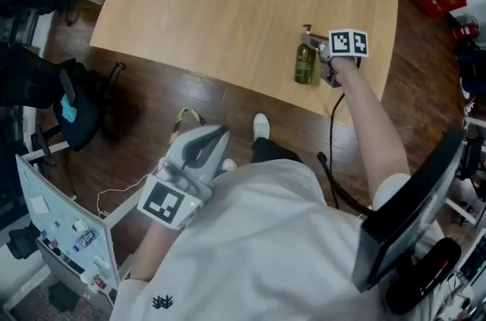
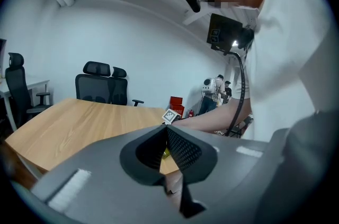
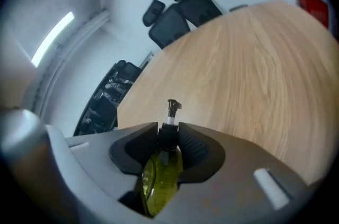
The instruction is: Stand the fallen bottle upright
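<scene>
Right gripper [image 3: 168, 135], its jaws clamped on the black collar just under the pump head, holds the olive-green translucent pump bottle [image 3: 161, 180] by the neck. Seen from the head view, this gripper [image 1: 325, 67] and the bottle [image 1: 305, 61] are over the light wooden table [image 1: 228, 1], close to the table's near edge and toward its right end. The bottle looks upright or very nearly so, pump nozzle on top and body hanging below the grip, so I judge the lifting part of the task largely done. What seems left is to settle the base flat on the table, let go and draw the gripper away. The left gripper [image 1: 203, 145] hangs off the table, below its near edge and over dark floorboards, taking no part; its own view shows the jaws [image 2: 167, 149] pressed together with nothing between them. The bottle's base is hidden by the jaws and the body in the right gripper view and too small to judge in the head view, so I cannot tell whether it touches the table or hangs just above it.
</scene>
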Available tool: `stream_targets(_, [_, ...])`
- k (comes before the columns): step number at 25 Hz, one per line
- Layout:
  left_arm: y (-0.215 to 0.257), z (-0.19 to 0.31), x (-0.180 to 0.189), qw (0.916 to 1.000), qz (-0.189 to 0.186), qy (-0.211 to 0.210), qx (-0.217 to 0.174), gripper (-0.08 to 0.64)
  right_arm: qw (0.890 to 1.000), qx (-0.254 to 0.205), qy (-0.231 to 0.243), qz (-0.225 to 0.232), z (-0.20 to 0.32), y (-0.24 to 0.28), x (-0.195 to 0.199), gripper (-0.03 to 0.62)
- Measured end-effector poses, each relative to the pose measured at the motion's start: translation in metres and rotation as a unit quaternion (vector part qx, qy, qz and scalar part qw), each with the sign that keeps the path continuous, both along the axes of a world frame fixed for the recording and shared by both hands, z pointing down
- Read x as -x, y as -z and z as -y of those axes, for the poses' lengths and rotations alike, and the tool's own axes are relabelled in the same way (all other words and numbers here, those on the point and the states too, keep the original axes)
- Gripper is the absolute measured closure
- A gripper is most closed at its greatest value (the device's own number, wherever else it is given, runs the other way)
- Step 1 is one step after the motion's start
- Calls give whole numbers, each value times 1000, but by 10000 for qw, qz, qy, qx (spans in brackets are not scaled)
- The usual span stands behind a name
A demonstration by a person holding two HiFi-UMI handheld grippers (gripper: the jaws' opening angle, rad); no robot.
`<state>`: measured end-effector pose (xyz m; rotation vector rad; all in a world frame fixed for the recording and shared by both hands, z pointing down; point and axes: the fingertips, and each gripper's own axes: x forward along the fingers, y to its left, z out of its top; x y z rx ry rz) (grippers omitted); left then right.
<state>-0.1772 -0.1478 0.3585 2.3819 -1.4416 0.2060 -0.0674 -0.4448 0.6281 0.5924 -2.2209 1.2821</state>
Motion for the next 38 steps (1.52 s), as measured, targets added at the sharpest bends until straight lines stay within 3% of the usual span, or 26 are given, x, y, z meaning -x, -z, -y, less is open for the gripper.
stream_targets(3, [-1,4,0,10000,-22,-31,0,558,9904,-1352,294,-5,4,37,1,471])
stream_targets(6, [0,9,-3,9999,-35,-119,-27,558,9682,-2466,410,-23,5,66,2,471])
stream_targets(10, [2,13,-11,9998,-65,-202,-42,558,9380,-3451,304,-101,-6,86,-9,472])
stream_targets(14, [2,10,-12,9997,-55,-224,-30,558,9115,-4084,363,-316,-31,94,-14,472])
stream_targets(20, [3,3,-16,9995,-45,-302,40,558,8877,-4533,522,-618,-61,96,-23,471])
stream_targets(23, [2,-4,-19,9994,-79,-318,82,558,8812,-4641,522,-728,-70,94,-28,471])
stream_targets(26, [0,-13,-19,9992,-94,-358,131,558,8836,-4583,523,-810,-67,94,-26,469])
stream_targets(29, [-1,-23,-17,9989,-95,-455,47,558,8903,-4451,385,-883,-59,99,-29,399])
stream_targets(31, [1,-34,-14,9987,-86,-493,-65,558,8922,-4402,182,-987,-64,106,-38,390])
stream_targets(35, [4,-68,2,9983,-9,-476,-340,558,9017,-4130,-157,-1270,-106,121,-60,376])
stream_targets(38, [2,-104,12,9971,43,-490,-583,558,9010,-4146,-182,-1266,-163,141,-67,370])
